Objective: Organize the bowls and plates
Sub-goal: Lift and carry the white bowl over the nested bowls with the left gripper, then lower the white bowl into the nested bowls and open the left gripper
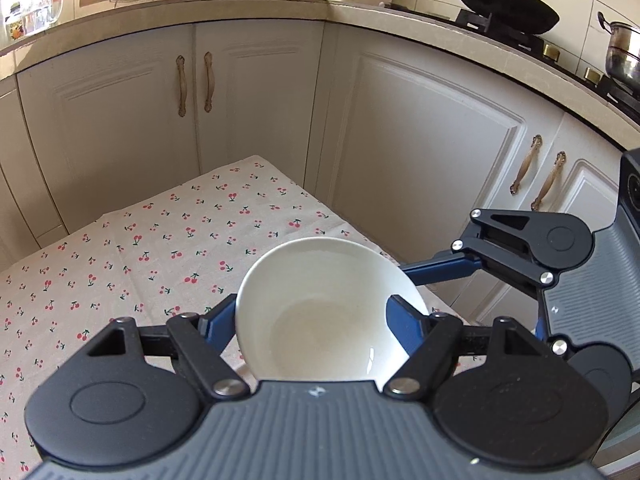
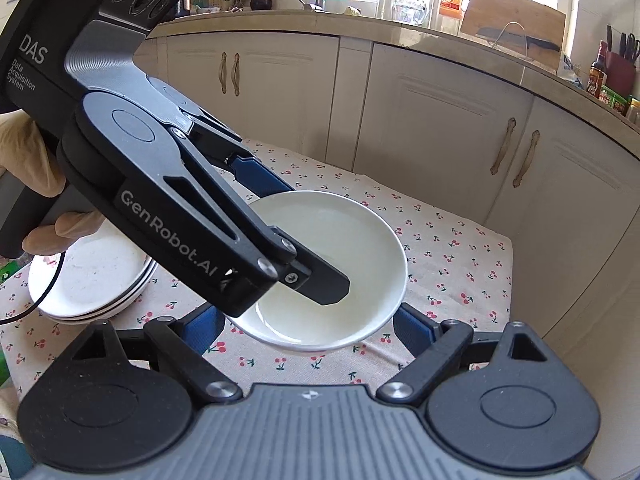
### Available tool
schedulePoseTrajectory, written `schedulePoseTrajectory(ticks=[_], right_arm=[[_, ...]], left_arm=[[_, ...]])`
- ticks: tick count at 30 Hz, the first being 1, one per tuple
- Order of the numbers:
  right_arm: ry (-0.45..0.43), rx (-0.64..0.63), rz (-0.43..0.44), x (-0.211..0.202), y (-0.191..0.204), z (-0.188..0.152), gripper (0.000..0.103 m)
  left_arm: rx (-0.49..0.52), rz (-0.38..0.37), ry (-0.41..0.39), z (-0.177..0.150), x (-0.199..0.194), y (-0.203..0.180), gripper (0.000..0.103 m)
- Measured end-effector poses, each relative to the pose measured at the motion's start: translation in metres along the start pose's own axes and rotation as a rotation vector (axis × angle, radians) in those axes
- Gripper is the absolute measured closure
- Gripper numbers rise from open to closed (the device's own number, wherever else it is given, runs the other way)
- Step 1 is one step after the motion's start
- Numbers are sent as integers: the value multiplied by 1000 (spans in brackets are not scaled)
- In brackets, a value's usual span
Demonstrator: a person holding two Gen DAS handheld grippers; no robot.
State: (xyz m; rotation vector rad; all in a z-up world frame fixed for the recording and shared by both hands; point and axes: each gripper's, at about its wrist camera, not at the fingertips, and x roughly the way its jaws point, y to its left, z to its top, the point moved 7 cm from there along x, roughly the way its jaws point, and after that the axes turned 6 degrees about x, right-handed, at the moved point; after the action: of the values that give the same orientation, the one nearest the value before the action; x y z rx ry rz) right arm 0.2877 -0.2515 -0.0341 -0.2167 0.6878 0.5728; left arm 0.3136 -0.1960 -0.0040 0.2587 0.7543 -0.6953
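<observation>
Far left in the right wrist view: stack of white plates (image 2: pixel 92 280) already gathered on the cherry-print cloth of the counter (image 2: pixel 460 256), partly behind a gloved hand (image 2: pixel 28 168). Looks like the plate half of the job is done, at least for what shows here.

Centre: white bowl (image 2: pixel 332 268) lifted clear of the cloth, tilted, not yet set down anywhere. No other bowls in sight, so no telling how many remain.

Left hand-held gripper (image 2: pixel 304 240) clamped on the bowl's rim, one finger inside the basin, the other under the wall. Same grip from its own camera: bowl (image 1: pixel 320 312) pinched between the blue pads.

Right: right hand-held gripper (image 2: pixel 308 324) with jaws standing wide, blue pads flanking the bowl's near edge; contact not clear, more cradling than gripping.

Bowl itself: plain glazed white, shallow, wide rim, empty, clean, faint sheen at the bottom. Likely slippery under a rim pinch.
</observation>
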Motion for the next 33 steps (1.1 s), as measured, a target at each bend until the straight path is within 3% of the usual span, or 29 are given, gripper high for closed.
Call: schedulePoseTrajectory(ticks=[14, 33], right_arm=[[-12, -1, -14, -59, 41, -36, 9], [0, 7, -31, -82, 63, -60, 9]], left_arm=[[10, -28, -20, -32, -47, -54, 26], [13, -64, -31, -56, -65, -79, 26]])
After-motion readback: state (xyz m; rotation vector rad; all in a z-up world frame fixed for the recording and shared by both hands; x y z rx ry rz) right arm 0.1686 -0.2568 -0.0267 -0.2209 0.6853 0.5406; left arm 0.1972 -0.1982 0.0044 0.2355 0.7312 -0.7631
